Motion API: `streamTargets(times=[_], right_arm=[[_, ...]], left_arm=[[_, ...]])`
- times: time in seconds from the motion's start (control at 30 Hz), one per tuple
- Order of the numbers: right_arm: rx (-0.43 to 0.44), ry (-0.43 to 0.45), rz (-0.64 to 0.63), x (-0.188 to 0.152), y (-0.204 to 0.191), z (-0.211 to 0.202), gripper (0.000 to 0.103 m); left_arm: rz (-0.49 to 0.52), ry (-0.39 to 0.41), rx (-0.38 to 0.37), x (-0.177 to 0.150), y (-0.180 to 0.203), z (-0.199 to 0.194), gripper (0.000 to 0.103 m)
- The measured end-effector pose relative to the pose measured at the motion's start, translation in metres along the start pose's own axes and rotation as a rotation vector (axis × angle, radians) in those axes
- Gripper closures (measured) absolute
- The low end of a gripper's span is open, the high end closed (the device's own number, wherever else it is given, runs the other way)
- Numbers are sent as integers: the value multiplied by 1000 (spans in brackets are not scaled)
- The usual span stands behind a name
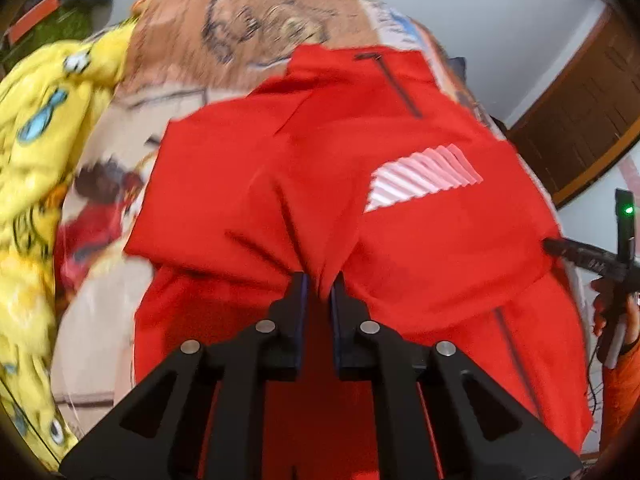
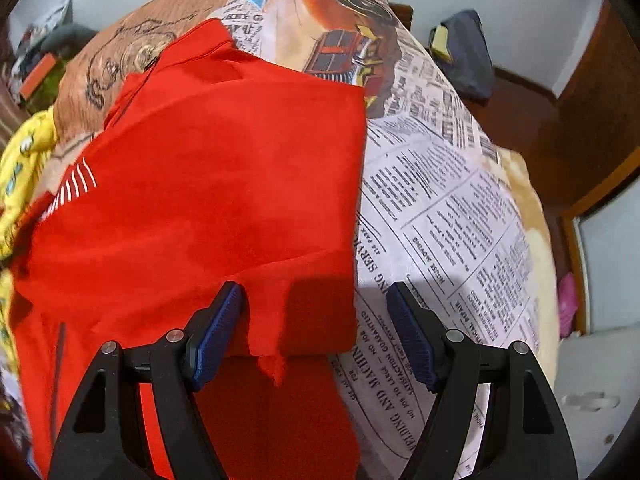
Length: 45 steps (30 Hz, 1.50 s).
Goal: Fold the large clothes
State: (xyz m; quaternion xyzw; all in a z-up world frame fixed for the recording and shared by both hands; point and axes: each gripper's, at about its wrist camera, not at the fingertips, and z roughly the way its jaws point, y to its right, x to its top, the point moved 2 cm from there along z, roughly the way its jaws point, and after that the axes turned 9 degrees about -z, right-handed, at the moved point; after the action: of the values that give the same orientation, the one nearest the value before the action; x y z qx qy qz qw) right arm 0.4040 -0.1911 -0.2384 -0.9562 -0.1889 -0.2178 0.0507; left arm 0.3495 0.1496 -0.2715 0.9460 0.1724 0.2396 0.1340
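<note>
A bed fills both views, covered by a sheet printed with newspaper text, a red truck and a sketched face on brown. Spread over it lies the red garment, a large top with a dark zip running down from its collar and a patch of white stripes on the chest. In the right wrist view the garment covers the left and middle of the bed, its straight edge ending where the newsprint sheet shows bare to the right. A yellow cartoon-print blanket is bunched along the left side of the bed, just beside the garment.

The left tool has its jaws nearly together, clamped on a pinched ridge of the red cloth that rises between the pads, with folds radiating from the grip. The view here is blurred. The right tool stands with its jaws wide apart, blue ribbed pads bare; the left one is at the garment's near corner, the right one is over the printed sheet, and neither presses on cloth. From the left wrist view the right tool reaches the garment's right edge, a hand with an orange sleeve behind it.

A brown wooden door stands against the pale wall beyond.
</note>
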Motion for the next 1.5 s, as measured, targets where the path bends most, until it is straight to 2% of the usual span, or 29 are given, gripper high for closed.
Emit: streamTargets(times=[0.1, 0.23, 0.37, 0.43, 0.47, 0.63, 0.7, 0.77, 0.8, 0.83, 0.87, 0.93, 1.1, 1.17, 1.23, 1.33, 1.47, 1.5], right_arm=[[-19, 2, -11, -1, -4, -1, 31], [-35, 2, -11, -1, -6, -1, 30], [-29, 2, 7, 1, -3, 1, 30], [-33, 4, 7, 2, -5, 2, 29], [-38, 7, 6, 1, -6, 2, 29], [-44, 11, 9, 0, -8, 3, 27], [-44, 12, 8, -1, -8, 3, 26], [-43, 15, 9, -2, -8, 3, 26], [-43, 17, 7, -2, -8, 2, 26], [-43, 19, 4, -2, -8, 2, 26], [-43, 21, 1, -3, -8, 2, 26], [-41, 24, -3, -3, -8, 2, 26], [-60, 16, -11, 2, -11, -3, 26], [-75, 51, -21, 8, -16, -13, 26], [-96, 98, -50, 14, -25, -25, 26], [-122, 112, -115, 20, -39, -26, 26], [-149, 21, -191, 13, -55, 3, 26], [-155, 28, -190, 11, -56, 5, 26]], left_arm=[[-56, -4, -16, -10, -14, 0, 90], [-74, 2, -12, -13, -22, -6, 83], [7, 30, 45, -3, -7, -14, 77], [26, 30, 55, 4, -1, -12, 58], [24, 29, 70, 9, 2, -10, 54], [35, 0, 142, 31, 11, 17, 52], [70, -12, 216, 38, 17, 33, 52], [96, 0, 278, 42, 19, 41, 61], [116, 6, 296, 46, 20, 42, 84], [125, 7, 308, 48, 21, 42, 99], [122, 18, 309, 52, 20, 39, 100], [95, 66, 260, 62, 17, 21, 100], [46, 199, 108, 83, 20, -43, 100], [56, 269, 63, 84, 21, -70, 100], [67, 294, 51, 81, 20, -80, 99], [59, 263, 93, 71, 5, -69, 96], [-16, 144, 129, 55, -29, -32, 96], [-28, 121, 133, 51, -37, -25, 96]])
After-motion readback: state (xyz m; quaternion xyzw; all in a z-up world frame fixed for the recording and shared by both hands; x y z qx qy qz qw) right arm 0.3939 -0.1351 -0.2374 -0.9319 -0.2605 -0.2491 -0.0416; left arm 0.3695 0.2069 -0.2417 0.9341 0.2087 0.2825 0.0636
